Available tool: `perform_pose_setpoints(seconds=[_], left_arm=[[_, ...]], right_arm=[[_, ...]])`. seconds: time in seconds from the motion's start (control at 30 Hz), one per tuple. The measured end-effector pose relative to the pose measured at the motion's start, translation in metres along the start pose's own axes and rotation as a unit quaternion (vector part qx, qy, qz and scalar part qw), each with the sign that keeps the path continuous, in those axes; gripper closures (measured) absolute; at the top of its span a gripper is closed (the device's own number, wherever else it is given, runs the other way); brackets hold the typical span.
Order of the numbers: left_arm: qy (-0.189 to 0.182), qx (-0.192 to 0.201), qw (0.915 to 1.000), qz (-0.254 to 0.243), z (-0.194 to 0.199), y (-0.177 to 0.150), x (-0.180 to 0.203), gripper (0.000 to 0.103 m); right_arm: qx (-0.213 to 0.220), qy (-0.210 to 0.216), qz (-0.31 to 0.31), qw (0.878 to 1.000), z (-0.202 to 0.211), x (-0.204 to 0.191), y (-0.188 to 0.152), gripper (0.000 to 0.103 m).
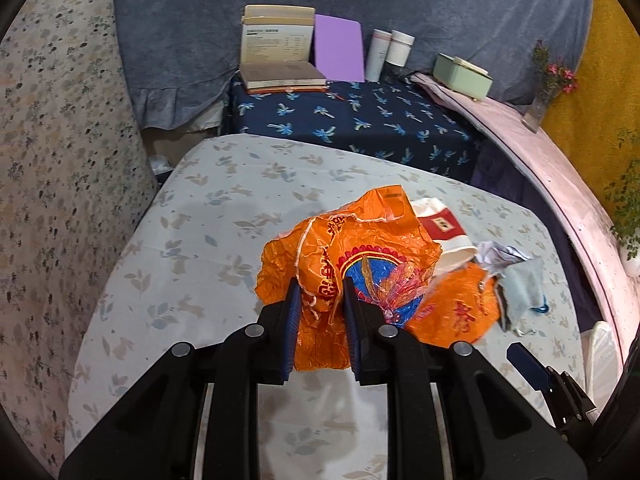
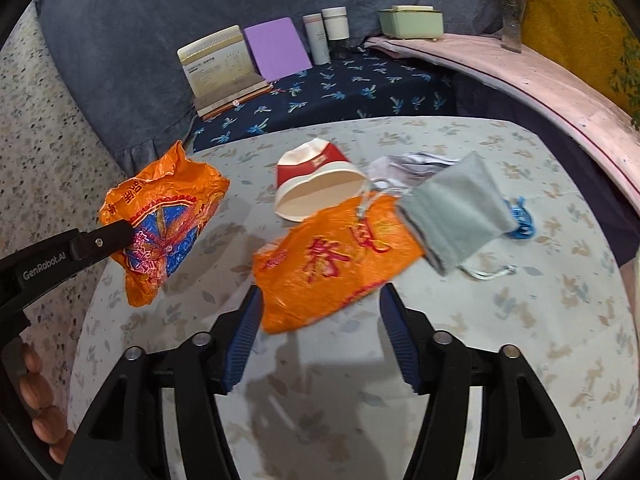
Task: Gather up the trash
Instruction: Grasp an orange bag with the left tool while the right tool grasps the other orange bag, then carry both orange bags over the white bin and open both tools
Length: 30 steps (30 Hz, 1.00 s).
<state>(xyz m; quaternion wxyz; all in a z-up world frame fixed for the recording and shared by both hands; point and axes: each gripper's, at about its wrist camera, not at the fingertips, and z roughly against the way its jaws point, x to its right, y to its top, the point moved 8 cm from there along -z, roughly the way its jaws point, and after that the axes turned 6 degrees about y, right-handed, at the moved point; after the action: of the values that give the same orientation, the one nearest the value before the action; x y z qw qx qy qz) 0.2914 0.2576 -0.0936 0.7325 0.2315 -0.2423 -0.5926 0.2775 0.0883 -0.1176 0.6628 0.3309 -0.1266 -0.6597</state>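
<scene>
You're clamping the left gripper (image 1: pixel 320 300) on a crumpled orange plastic bag (image 1: pixel 352 264), its pads pressing the plastic and lifting it off the floral tablecloth (image 1: pixel 168 248); whether anything is inside it you can't tell. It's showing a blue round with a red dragonfly print and red Chinese characters, too creased to read.

You're holding the right gripper (image 2: pixel 320 312) with its jaws apart and gripping nothing, hovering just above the near edge of a second orange bag (image 2: pixel 332 264), which is lying flat on the cloth with big red Chinese characters on it. No pad is touching it.

Just behind that bag a red-and-white paper cup (image 2: pixel 316 188) is lying on its side, mouth toward you, looking empty; its red label is too small to read. A grey drawstring pouch (image 2: pixel 456 208) is overlapping the flat bag's right end, with crumpled paper (image 2: pixel 404 162) behind and a blue cord (image 2: pixel 520 220) beside it.

The left gripper's arm is reading "GenRobot.AI" in the right wrist view. On the far palm-print cloth (image 2: pixel 360 88) are standing a boxed book with unreadable print (image 2: pixel 220 64), a purple board (image 2: pixel 276 48), two white tumblers (image 2: pixel 326 32) and a green lidded box (image 2: pixel 412 22).
</scene>
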Motion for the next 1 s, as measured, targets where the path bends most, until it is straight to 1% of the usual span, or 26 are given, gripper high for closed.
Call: perform_pose_setpoints(seconds=[0.03, 0.1, 0.17, 0.27, 0.33, 0.37, 0.4, 0.43, 0.47, 0.53, 0.57, 0.63, 0.8, 1.0], left_arm=[[0.003, -0.001, 1.0, 0.001, -0.003, 0.001, -0.003, 0.083], [0.006, -0.005, 1.0, 0.004, -0.008, 0.001, -0.009, 0.083], [0.008, -0.011, 0.9999, 0.005, -0.014, -0.001, -0.012, 0.083], [0.008, -0.018, 0.9998, 0.004, -0.02, -0.005, -0.013, 0.083], [0.005, -0.024, 0.9997, 0.002, -0.024, -0.009, -0.011, 0.083], [0.004, -0.026, 0.9997, -0.001, -0.024, -0.011, -0.01, 0.083], [0.003, -0.027, 0.9996, -0.004, -0.025, -0.014, -0.008, 0.083], [0.001, -0.029, 0.9996, -0.007, -0.026, -0.016, -0.005, 0.083], [-0.002, -0.031, 0.9995, -0.01, -0.026, -0.019, -0.003, 0.083], [-0.006, -0.035, 0.9993, -0.013, -0.027, -0.025, 0.003, 0.083], [-0.009, -0.038, 0.9991, -0.015, -0.026, -0.027, 0.005, 0.083], [-0.015, -0.041, 0.9989, -0.018, -0.026, -0.032, 0.012, 0.083], [-0.028, -0.041, 0.9983, -0.03, -0.017, -0.041, 0.031, 0.083], [-0.045, -0.031, 0.9974, -0.047, 0.003, -0.045, 0.059, 0.083]], right_arm=[[0.0, -0.003, 0.0, 1.0, -0.006, -0.005, 0.0, 0.037], [0.001, -0.014, 0.004, 1.0, -0.016, -0.011, 0.001, 0.037], [0.001, -0.035, 0.007, 0.999, -0.027, -0.015, 0.001, 0.037], [-0.009, -0.055, 0.005, 0.998, -0.042, -0.013, -0.002, 0.037], [-0.018, -0.058, -0.003, 0.998, -0.049, -0.009, -0.007, 0.037], [-0.022, -0.06, -0.005, 0.998, -0.051, -0.006, -0.01, 0.039], [-0.023, -0.06, -0.007, 0.998, -0.052, -0.003, -0.013, 0.045], [-0.023, -0.058, -0.01, 0.998, -0.053, 0.001, -0.016, 0.054], [-0.019, -0.059, -0.011, 0.998, -0.051, 0.004, -0.017, 0.058], [-0.016, -0.059, -0.007, 0.998, -0.048, 0.009, -0.019, 0.072], [-0.015, -0.058, -0.008, 0.998, -0.045, 0.011, -0.019, 0.075], [-0.01, -0.051, -0.011, 0.999, -0.039, 0.016, -0.02, 0.083], [0.004, -0.041, -0.016, 0.999, -0.015, 0.026, -0.02, 0.087], [0.033, -0.034, -0.02, 0.999, 0.025, 0.033, -0.013, 0.087]])
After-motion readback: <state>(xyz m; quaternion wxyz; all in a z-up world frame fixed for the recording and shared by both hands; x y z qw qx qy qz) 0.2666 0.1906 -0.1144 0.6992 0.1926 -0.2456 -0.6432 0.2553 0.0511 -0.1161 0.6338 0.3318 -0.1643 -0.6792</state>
